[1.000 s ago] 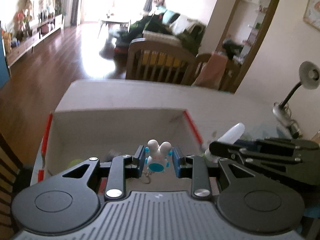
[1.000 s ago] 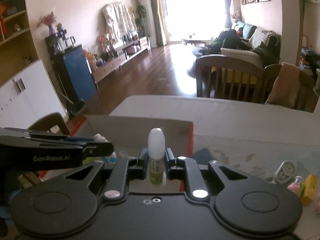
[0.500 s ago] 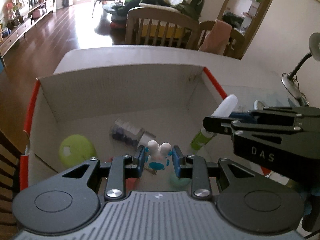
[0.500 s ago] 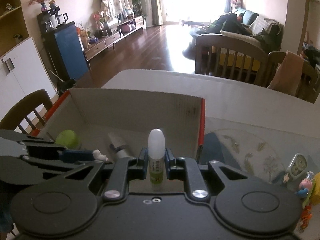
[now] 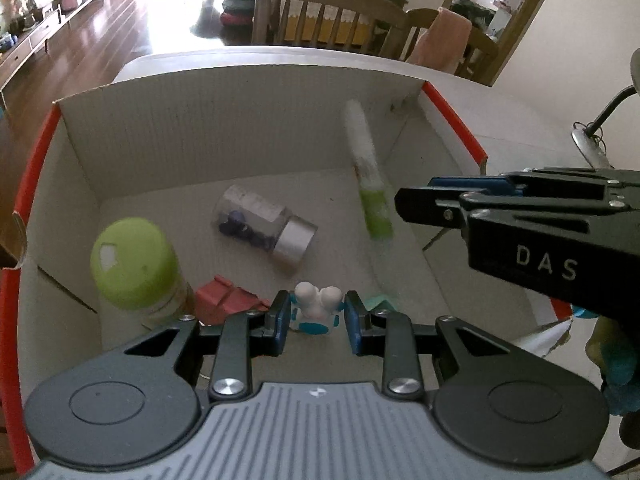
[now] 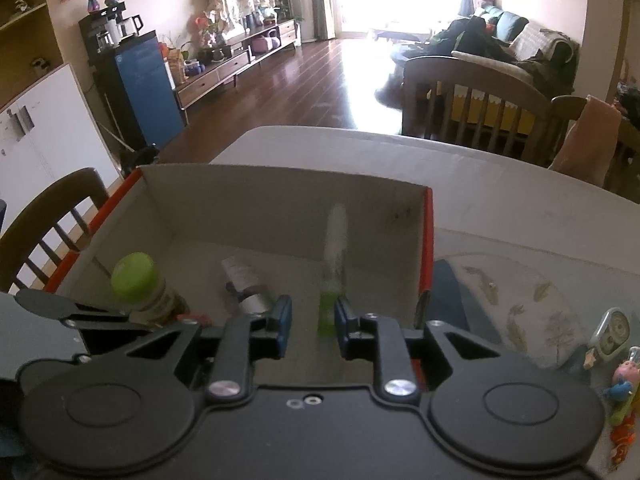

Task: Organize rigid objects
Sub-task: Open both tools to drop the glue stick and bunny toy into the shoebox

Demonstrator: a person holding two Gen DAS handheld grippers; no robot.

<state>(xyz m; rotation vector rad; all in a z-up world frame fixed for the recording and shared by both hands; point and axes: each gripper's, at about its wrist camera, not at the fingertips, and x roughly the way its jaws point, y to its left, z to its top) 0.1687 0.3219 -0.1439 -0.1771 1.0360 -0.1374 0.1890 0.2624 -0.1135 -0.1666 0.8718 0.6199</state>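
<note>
Box: a white cardboard box [image 5: 168, 128] with red outer edges stood on the bench [image 6: 500, 184], open at the top.
Far-left item: a jar with a green lid [image 5: 134, 258] stood upright against the left wall of the box.
Red item: a red block [image 5: 226, 302] lay just right of the jar, near the front.
Middle item: a clear bottle with a silver cap [image 5: 264, 232] lay on its side on the box floor, dark bits inside.
Left gripper: the left gripper [image 5: 316, 318] hung low inside the box, its jaws clamped on a small white and blue toy figure [image 5: 316, 312].
Right-hand item: a white and green tube [image 5: 368, 176] was blurred, tilted, its white end near the far wall, inside the box.
Right gripper: the right gripper [image 6: 310, 320] was over the box's right side; its jaws were opening, and the tube [image 6: 334, 264] was beyond them, no longer gripped.
Bench right of box: small toys [image 6: 620, 384] lay there.
</note>
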